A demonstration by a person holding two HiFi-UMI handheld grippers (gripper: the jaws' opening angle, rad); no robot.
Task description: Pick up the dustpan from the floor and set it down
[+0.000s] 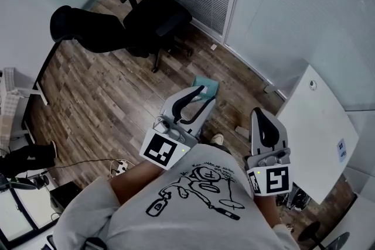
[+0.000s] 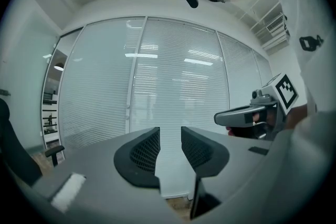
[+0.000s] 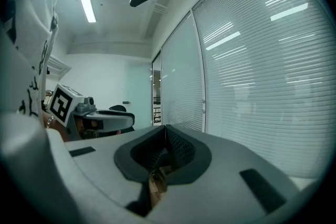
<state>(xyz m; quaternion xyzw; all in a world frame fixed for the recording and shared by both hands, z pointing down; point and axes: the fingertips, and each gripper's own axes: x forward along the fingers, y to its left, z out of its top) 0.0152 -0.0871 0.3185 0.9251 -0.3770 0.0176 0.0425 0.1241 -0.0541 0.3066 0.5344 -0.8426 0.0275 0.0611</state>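
1. Looking down in the head view, a person in a white shirt (image 1: 193, 202) holds both tongs out over a wooden floor (image 1: 99, 96).
2. The left tongs (image 1: 205, 96) stand partly open, and the right tongs (image 1: 262, 117) sit just beside them, nearer a white tabletop (image 1: 316, 120).
3. A pale teal thing lies flat on the floor past the tips of the left tongs and is partly hidden by them. It is probably the dustpan (image 1: 208, 84), though too little of it shows to be sure. Neither tongs hold it.
4. A black office chair (image 1: 155, 17) stands farther off on the floor, well apart from the dustpan.
5. In the left gripper view, the left tongs (image 2: 170, 134) show a clear gap between their two black pads. Nothing sits in that gap, and only white window blinds (image 2: 178, 86) show through it.
6. The right tongs appear at the right edge of that view, pointing across it.
7. In the right gripper view, the right tongs (image 3: 165, 131) are closed, with the pads meeting at the tips and nothing held between them. Blinds fill the right side of that view.
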